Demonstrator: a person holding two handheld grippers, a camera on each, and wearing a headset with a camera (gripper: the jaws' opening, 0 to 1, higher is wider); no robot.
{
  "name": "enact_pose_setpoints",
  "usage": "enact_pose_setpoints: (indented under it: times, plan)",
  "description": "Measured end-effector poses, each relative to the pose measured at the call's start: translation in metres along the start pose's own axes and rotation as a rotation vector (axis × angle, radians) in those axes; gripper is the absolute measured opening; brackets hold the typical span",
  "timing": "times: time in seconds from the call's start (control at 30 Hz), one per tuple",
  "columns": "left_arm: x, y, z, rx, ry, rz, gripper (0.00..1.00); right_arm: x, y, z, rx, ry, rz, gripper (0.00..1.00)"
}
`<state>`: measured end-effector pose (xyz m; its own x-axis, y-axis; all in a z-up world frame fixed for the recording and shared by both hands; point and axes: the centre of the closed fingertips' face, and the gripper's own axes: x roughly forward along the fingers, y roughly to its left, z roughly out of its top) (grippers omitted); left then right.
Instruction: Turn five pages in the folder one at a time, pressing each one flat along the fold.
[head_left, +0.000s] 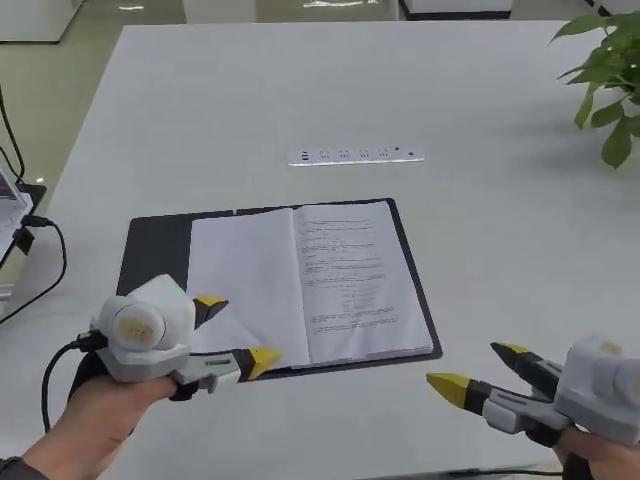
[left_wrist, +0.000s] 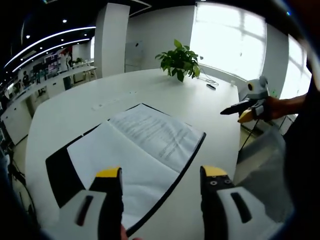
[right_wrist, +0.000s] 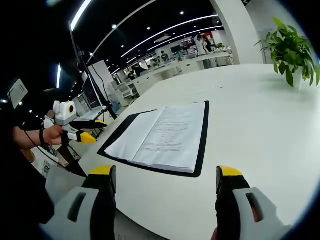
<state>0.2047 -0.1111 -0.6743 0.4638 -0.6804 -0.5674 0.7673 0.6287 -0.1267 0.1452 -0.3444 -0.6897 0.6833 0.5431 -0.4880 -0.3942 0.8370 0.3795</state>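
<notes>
So, left gripper (head_left: 238, 330) first: jaws spread wide, nothing pinched between them. From the head view it sits over the near left corner of the folder (head_left: 155, 250), one yellow tip over the blank left page (head_left: 245, 280) and the other around the folder's near edge. Can't tell if either tip actually touches the paper. In its own view the page corner and the black cover edge run right between the jaws.

Right gripper (head_left: 478, 367) is just as wide open and has hold of nothing. It hangs off to the right of the folder's near right corner, apart from it, over bare worktop (head_left: 480, 120).

The folder itself lies open and flat in the middle of the white worktop, black cover showing as a wide band on the left and a thin border elsewhere. The right page (head_left: 350, 275) is printed with lines of text, but it's way too small to read.

Beyond the folder there's a white power strip (head_left: 355, 156), with a leafy plant (head_left: 610, 80) at the far right. No brands or labels I can make out.
</notes>
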Motion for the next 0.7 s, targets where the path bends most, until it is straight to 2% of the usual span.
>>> enact_pose_setpoints:
  times: [0.13,0.27,0.5,0.7]
  plan:
    - [0.020,-0.010,0.014,0.035,-0.001,-0.038,0.62,-0.001,-0.001,-0.001,0.013,0.001,-0.002,0.80]
    - [0.041,-0.019,0.025,0.046,-0.002,-0.065,0.62,-0.001,-0.002,-0.002,0.021,0.003,-0.005,0.78]
    - [0.076,-0.029,0.035,0.081,0.014,-0.093,0.61,-0.001,-0.002,-0.006,0.032,0.015,-0.003,0.78]
    - [0.103,-0.042,0.037,0.108,0.035,-0.117,0.61,-0.002,-0.007,-0.004,0.056,0.004,-0.009,0.77]
